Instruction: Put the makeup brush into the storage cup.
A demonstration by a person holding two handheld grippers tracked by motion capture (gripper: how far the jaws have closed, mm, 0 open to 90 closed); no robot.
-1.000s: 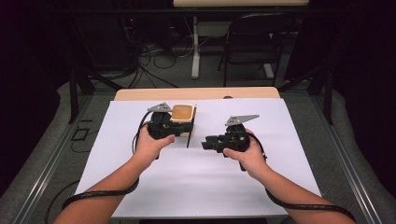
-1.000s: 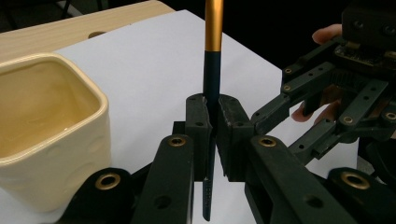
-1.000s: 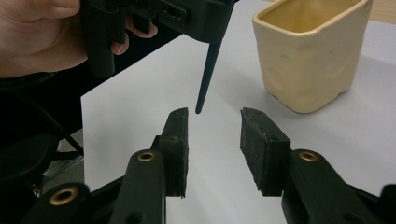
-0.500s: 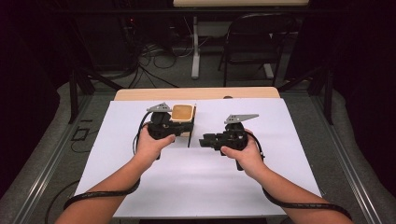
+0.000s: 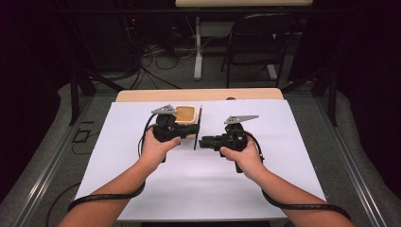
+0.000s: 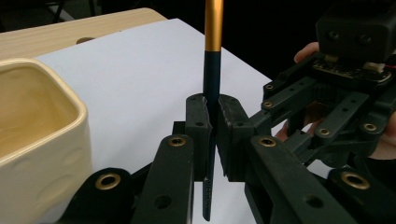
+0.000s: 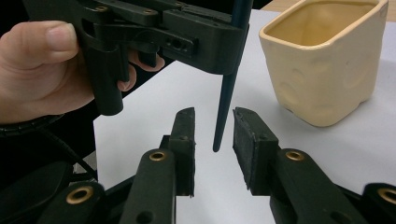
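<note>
At your left sits the cream cup (image 5: pixel 185 116), on the white sheet (image 5: pixel 118 156) near the table's far edge, just beyond and beside your left gripper (image 6: pixel 211 135). That gripper's jaws are pressed together on a dark, thin brush handle (image 6: pixel 211 79), pinching it partway along the shaft. The handle's long axis runs straight through the jaws: in the left gripper view the gold-banded end rises past the pads and the dark tail sticks out on the near side. In the high view the handle (image 5: pixel 197 127) shows as a thin line between your two hands, just right of the cup.

Your right gripper (image 7: pixel 214 135) points at the left one, jaws spread, with nothing between them yet. In the right gripper view the handle's tapered tip (image 7: pixel 223 116) hangs just above and beyond the gap, in line with it, touching neither pad. A handover looks likely; if so, your right hand is the nearer one to that free end.
</note>
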